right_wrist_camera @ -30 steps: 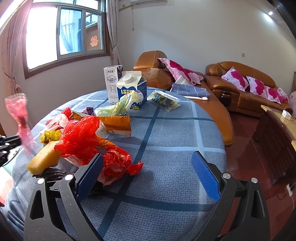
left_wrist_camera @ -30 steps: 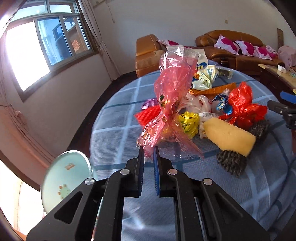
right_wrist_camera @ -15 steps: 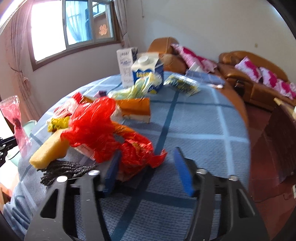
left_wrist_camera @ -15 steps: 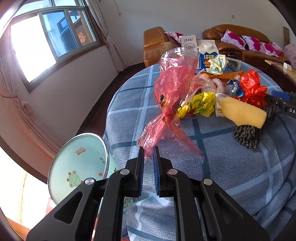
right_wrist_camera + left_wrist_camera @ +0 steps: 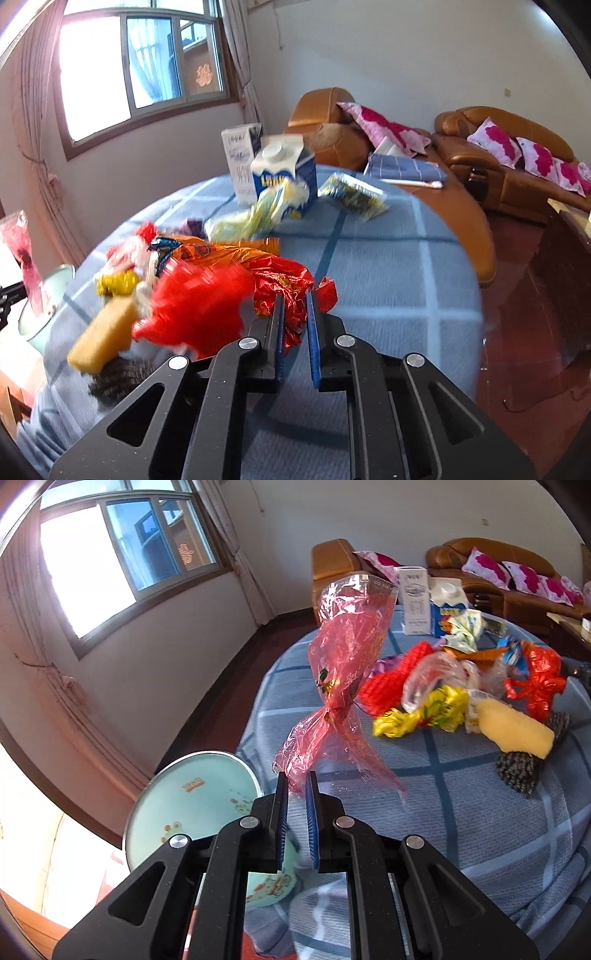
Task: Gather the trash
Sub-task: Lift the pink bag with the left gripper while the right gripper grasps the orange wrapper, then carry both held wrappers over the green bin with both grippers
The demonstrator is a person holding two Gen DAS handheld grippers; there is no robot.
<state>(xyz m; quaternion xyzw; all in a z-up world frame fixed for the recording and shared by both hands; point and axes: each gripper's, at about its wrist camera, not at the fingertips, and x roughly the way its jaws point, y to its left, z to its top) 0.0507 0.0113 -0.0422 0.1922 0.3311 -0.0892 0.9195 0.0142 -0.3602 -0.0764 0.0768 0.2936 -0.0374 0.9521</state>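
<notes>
Between the left gripper's blue pads hangs a crumpled pink translucent plastic wrapper, pinched by its lower tip and now carried out to the table edge, above the pale green round bin beside the blue checked tablecloth; drop looks next. Right gripper, spread wide a second ago, has closed onto the red-gold foil wrapper beside the red plastic bag. Yellow sponge, milk cartons and other litter remain on the table.
</notes>
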